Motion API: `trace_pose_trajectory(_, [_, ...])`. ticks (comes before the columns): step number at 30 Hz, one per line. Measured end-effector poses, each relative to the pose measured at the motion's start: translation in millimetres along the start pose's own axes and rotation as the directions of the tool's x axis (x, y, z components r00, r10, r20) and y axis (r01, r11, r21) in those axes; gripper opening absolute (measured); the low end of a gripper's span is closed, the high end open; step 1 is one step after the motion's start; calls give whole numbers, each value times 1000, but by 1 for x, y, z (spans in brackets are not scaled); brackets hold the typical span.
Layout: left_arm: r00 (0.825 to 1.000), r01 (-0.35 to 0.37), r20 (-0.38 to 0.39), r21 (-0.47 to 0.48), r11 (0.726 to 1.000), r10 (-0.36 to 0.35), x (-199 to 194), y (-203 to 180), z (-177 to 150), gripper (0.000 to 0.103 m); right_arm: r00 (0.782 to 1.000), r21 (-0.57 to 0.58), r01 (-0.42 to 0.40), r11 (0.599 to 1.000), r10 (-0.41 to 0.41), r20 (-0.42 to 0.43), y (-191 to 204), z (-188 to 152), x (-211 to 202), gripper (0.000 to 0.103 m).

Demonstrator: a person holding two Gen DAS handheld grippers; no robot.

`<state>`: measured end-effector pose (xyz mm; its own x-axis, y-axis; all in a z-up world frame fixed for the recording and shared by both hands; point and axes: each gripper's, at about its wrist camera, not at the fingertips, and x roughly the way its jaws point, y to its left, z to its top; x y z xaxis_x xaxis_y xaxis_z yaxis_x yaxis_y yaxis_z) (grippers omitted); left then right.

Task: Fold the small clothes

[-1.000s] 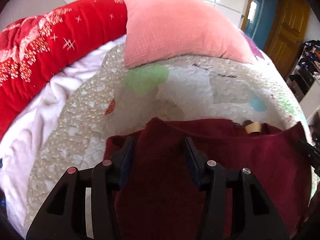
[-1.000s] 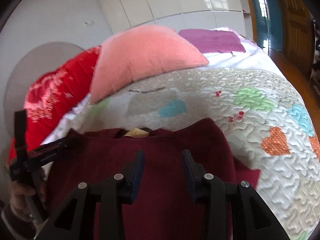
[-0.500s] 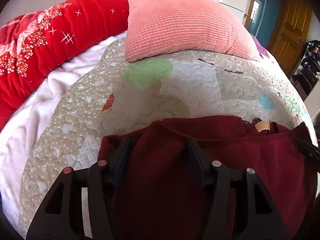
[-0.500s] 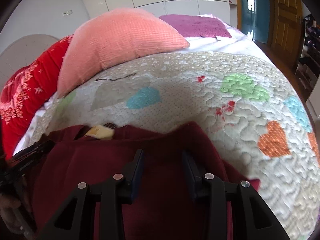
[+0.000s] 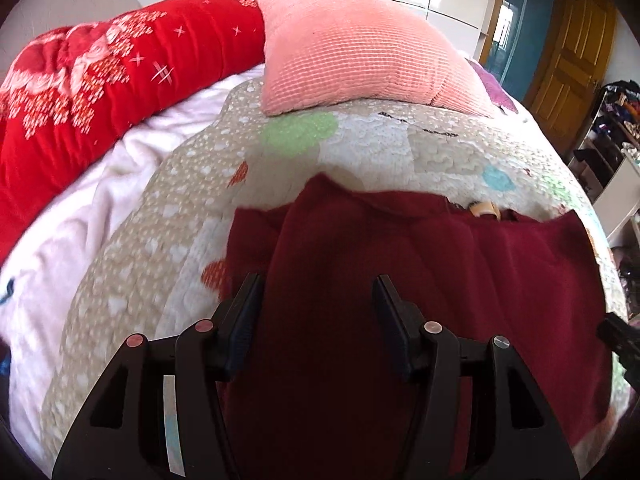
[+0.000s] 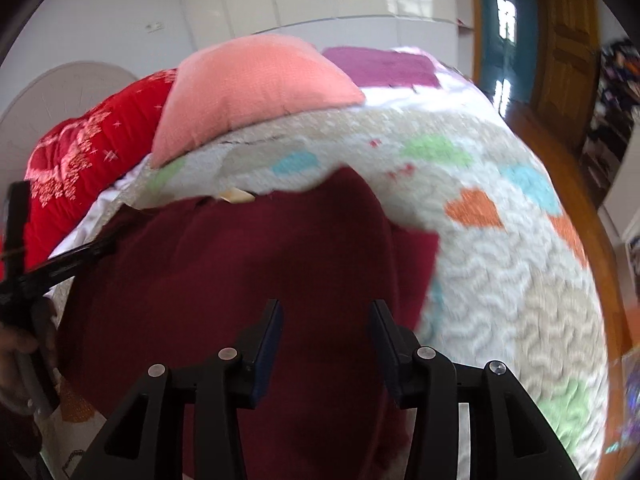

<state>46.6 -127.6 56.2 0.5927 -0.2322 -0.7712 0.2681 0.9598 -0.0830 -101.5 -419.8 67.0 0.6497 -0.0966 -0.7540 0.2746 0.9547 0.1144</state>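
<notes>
A dark red garment (image 5: 500, 272) lies on the quilted bedspread, with a tan neck label (image 5: 484, 210) at its far edge. My left gripper (image 5: 316, 300) has its jaws apart over the garment's left fold, with the cloth lying between the fingers. My right gripper (image 6: 326, 320) also has its jaws apart over the same garment (image 6: 224, 264), above its right fold. The left gripper's black body (image 6: 44, 268) shows at the left of the right wrist view. Whether either gripper pinches cloth is hidden.
The heart-patterned quilt (image 5: 400, 152) covers the bed. A pink pillow (image 5: 360, 52) and a red blanket roll (image 5: 100, 80) lie at the far side. A purple cloth (image 6: 380, 66) lies behind the pillow. A wooden door (image 5: 568, 60) and a cluttered shelf (image 5: 616, 120) stand at right.
Both grippers have drawn back from the garment's collar edge and lifted a little. The side folds now lie over the garment's middle. The right wrist view is blurred from motion.
</notes>
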Motion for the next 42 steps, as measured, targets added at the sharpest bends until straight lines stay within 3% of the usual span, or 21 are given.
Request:
trace_pose_trajectory(6, [1000,-9,-12,-7,1000,9,-17,5,-16,57,1000,12,3,1000,-3,-21,-5,-11,16,44])
trace_pose_trajectory(13, [999,25,-41,-61,998,-27,-31,21,-43,57,1000,19,-23,1000,23,-11,6,-16,-16,46])
trace_pose_trajectory(15, [998,33,-52,-85,996,-37,-33,28,-50,57,1000,26,-18,1000,17,4,4,-21,-26,49])
trace_pose_trajectory(22, [996,59,-57,-167,984,-70,-37,52,-61,57,1000,82,20,996,-20,4,-19,-36,-34,74])
trace_pose_trajectory(26, [992,79,-77,-212,974,-97,-29,60,-62,66,999,128,33,991,-30,-29,-37,-44,-24,75])
trace_pose_trajectory(30, [986,108,-94,-268,957,-138,-16,62,-62,79,998,194,-52,980,57,-19,-49,-47,-13,78])
trace_pose_trajectory(37, [981,122,-103,-317,941,-162,-6,53,-57,80,986,243,-168,955,161,50,-52,-36,6,79])
trace_pose_trajectory(38, [981,122,-105,-311,943,-162,-5,49,-56,70,979,256,-205,945,196,59,-51,-35,10,58])
trace_pose_trajectory(39, [983,117,-106,-289,950,-153,-7,44,-55,61,971,271,-238,933,232,55,-50,-34,15,49])
trace_pose_trajectory(40, [985,110,-97,-261,959,-139,-10,38,-55,54,975,284,-220,933,219,38,-48,-34,19,45])
trace_pose_trajectory(41, [986,115,-90,-239,964,-140,-12,35,-55,37,979,282,-205,937,202,41,-45,-34,18,39])
trace_pose_trajectory(42, [987,121,-80,-211,970,-140,-17,32,-56,27,980,272,-201,941,197,43,-41,-34,16,34])
